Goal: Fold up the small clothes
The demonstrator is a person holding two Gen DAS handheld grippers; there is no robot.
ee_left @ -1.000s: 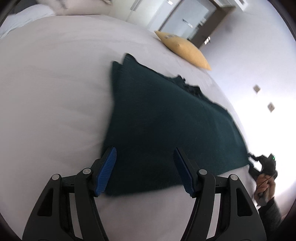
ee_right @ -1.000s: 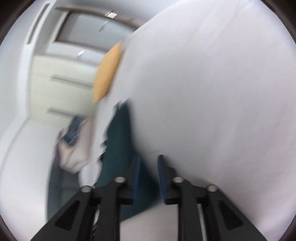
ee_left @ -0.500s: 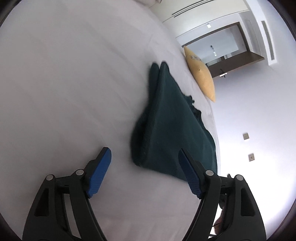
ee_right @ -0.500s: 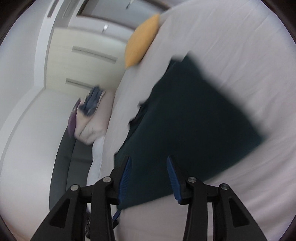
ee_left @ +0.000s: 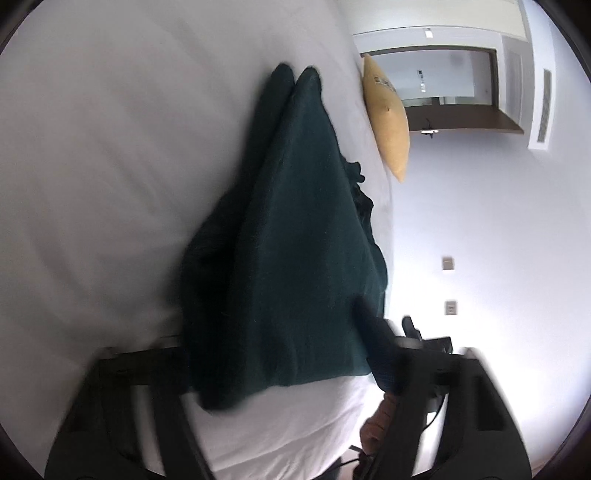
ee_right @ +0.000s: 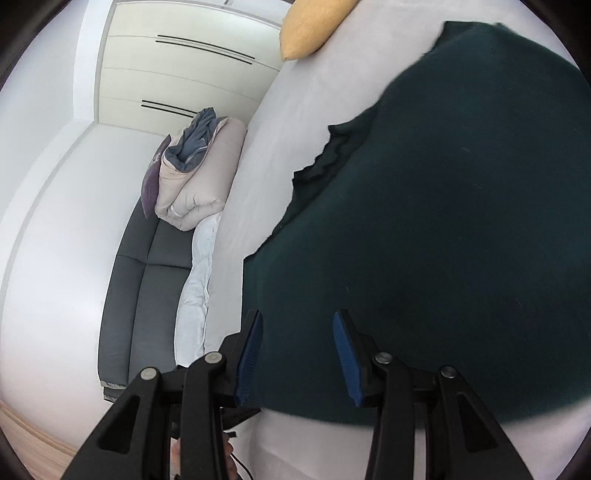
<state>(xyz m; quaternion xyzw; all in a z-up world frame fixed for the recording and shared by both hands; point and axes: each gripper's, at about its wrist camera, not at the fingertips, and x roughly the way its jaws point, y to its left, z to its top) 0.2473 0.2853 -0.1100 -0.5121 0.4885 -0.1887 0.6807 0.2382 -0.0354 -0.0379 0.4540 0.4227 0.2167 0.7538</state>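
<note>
A dark green knitted garment lies flat on the white bed, near its edge. It also fills the right of the right wrist view. My left gripper is open, blurred, its jaws straddling the garment's near end; the left finger is hidden behind the cloth. My right gripper is open with its blue pads over the garment's near corner, not closed on it. The right gripper also shows at the lower right of the left wrist view.
A yellow pillow lies at the far end of the bed, also in the right wrist view. Beside the bed stand a grey sofa with a folded duvet and a white wardrobe.
Both grippers moved in close to the garment's near end. The left gripper swung round and its jaws now straddle the cloth. The right gripper opened wider and now hovers over the corner.
</note>
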